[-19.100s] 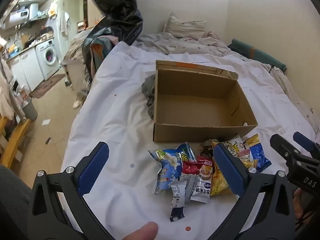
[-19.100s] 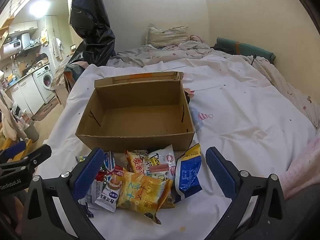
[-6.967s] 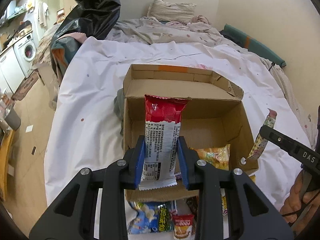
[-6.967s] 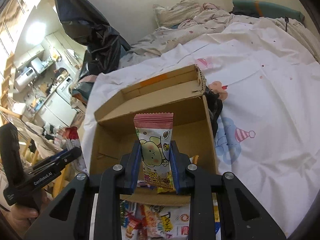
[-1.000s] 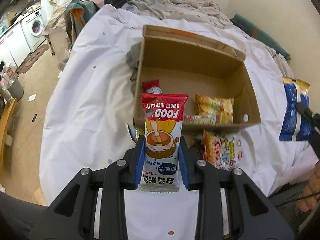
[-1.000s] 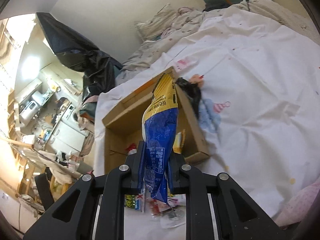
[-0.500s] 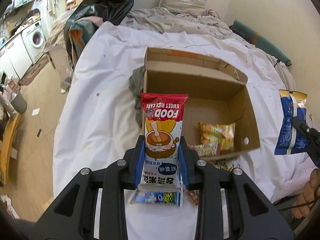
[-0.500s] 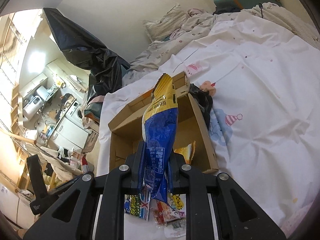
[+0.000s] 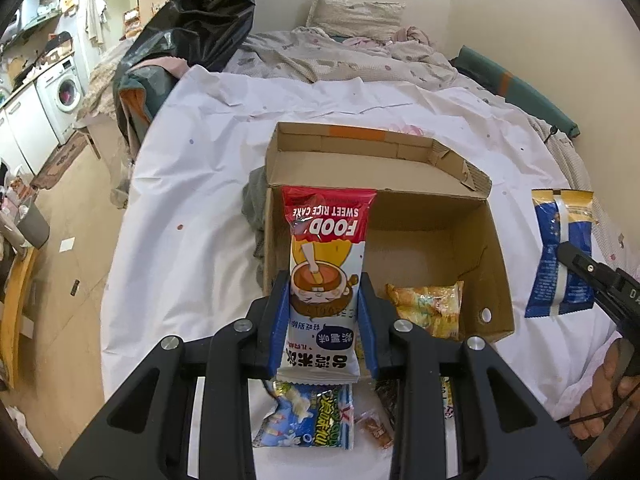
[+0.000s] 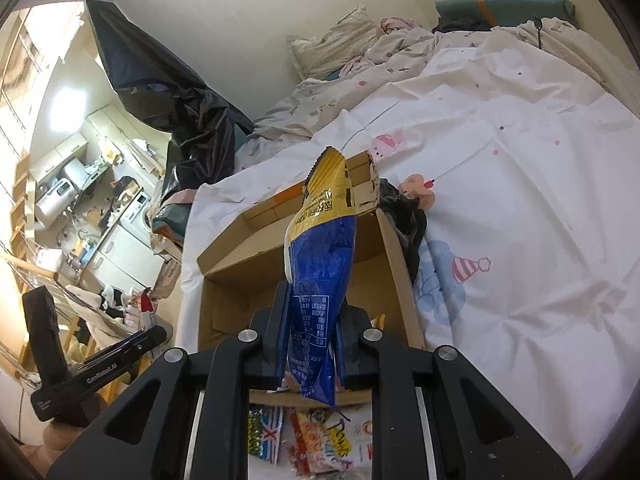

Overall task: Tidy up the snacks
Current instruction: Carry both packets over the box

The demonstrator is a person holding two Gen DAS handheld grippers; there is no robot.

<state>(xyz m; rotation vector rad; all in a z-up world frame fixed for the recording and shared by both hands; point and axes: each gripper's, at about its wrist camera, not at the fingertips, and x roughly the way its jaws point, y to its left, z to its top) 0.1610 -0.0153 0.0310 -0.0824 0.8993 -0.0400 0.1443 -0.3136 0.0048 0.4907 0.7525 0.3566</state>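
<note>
The left gripper (image 9: pixel 323 326) is angled down over the near wall of the cardboard box (image 9: pixel 494 256), clamped on a rice cake packet (image 9: pixel 325 276) printed "FOOD SWEET RICE CAKE". The right gripper (image 10: pixel 310 338) is closed on a blue and yellow snack bag (image 10: pixel 322 264), held upright above the box; its small print cannot be read.

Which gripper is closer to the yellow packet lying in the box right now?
Left. The left gripper is shut on the rice cake pack right beside the yellow packet. The right gripper, holding the blue bag, is off to the box's right.
</note>
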